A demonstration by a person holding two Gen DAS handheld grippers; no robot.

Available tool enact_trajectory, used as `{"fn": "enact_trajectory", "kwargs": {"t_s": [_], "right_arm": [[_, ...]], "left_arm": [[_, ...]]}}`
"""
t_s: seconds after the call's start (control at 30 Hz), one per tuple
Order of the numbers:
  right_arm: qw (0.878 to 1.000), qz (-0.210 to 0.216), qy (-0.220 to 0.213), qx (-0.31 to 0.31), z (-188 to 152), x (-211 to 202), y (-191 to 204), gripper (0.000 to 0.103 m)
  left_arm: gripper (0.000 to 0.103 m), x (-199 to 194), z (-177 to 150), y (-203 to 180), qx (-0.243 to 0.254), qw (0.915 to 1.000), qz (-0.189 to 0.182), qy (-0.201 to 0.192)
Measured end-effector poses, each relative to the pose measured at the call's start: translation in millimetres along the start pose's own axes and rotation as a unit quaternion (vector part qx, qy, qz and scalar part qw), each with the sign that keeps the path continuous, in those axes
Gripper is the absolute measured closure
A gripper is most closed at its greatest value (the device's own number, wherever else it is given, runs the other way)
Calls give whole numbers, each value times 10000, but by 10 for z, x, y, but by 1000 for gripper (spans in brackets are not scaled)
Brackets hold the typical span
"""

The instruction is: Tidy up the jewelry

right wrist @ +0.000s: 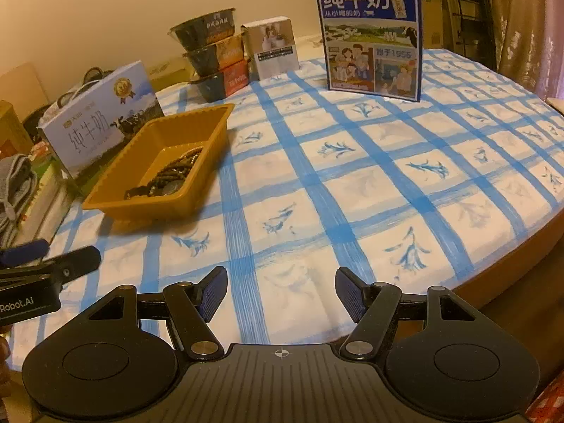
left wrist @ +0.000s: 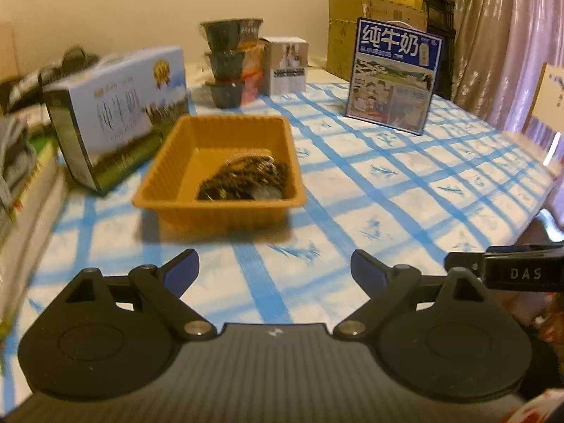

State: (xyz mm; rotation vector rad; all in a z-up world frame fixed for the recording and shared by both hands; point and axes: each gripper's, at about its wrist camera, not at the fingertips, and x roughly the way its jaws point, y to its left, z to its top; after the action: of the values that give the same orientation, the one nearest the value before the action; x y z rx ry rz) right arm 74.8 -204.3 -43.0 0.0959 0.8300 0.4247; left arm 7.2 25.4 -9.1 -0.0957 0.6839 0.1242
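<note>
An orange plastic tray (left wrist: 165,190) (right wrist: 116,204) stands on the blue-checked tablecloth. A heap of dark beaded jewelry (left wrist: 243,178) (right wrist: 169,174) lies in its near right corner. My left gripper (left wrist: 275,269) is open and empty, hovering over the cloth just in front of the tray. My right gripper (right wrist: 280,290) is open and empty above the cloth, to the right of the tray and nearer the table's front edge. Each gripper's side shows at the edge of the other's view.
A pale milk carton box (left wrist: 116,112) (right wrist: 102,120) lies left of the tray. A stack of dark bowls (left wrist: 229,63) (right wrist: 211,60), a small white box (left wrist: 285,65) (right wrist: 271,47) and an upright blue milk box (left wrist: 394,74) (right wrist: 372,35) stand behind. The table's edge (right wrist: 511,246) curves at right.
</note>
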Motion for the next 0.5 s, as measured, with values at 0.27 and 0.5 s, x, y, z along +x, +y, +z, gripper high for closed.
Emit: {"fn": "enact_trajectory", "kwargs": {"t_s": [0.27, 0.5], "right_arm": [[9996, 236, -15, 135, -59, -257, -67, 35], [9997, 241, 6, 65, -122, -336, -67, 35]], "left_arm": [[12, -69, -45, -136, 3, 9994, -73, 325], [12, -51, -49, -244, 29, 9987, -200, 469]]}}
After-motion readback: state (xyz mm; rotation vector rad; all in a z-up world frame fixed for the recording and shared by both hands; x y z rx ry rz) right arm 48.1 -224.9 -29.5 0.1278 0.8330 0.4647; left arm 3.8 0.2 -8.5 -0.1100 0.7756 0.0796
